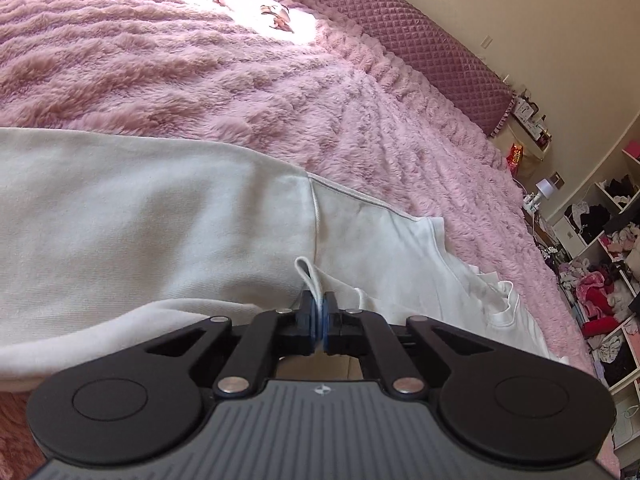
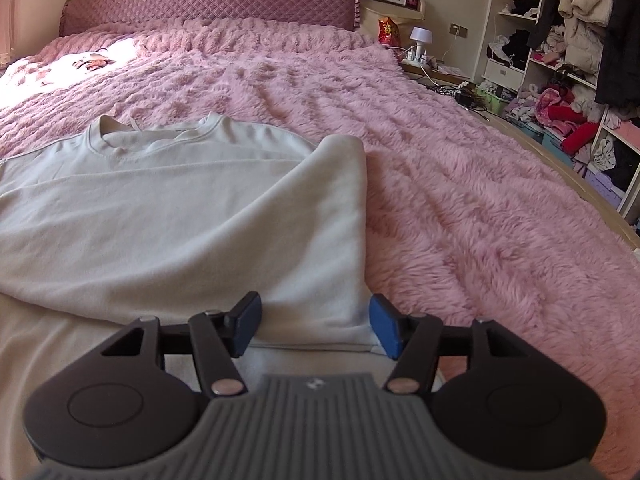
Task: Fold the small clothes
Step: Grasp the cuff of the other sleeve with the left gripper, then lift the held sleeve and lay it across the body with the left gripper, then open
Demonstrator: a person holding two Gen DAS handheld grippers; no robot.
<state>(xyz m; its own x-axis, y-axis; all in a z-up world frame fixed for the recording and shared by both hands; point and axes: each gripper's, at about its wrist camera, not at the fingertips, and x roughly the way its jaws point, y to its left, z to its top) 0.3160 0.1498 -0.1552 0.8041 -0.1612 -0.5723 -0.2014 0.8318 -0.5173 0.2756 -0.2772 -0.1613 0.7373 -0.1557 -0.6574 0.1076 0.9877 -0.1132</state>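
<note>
A wide bed covered by a shaggy pink plush blanket (image 2: 460,184) fills both views, with a quilted mauve headboard (image 2: 208,4) at the far end and open shelving crammed with clothes (image 2: 568,80) to the right. On the blanket lies the task item, a pale cream long-sleeved sweatshirt (image 2: 132,200), spread flat with its round collar toward the headboard. One side panel or sleeve is already turned inward across the body; in my judgement the fold is at an early stage, with the opposite side and the lengthwise folds outstanding. The left gripper (image 1: 319,312) has its jaws pinched together on a thin edge of the cream fabric. The right gripper (image 2: 314,326) stands with jaws apart, straddling the folded flap near the hem, gripping nothing.
</note>
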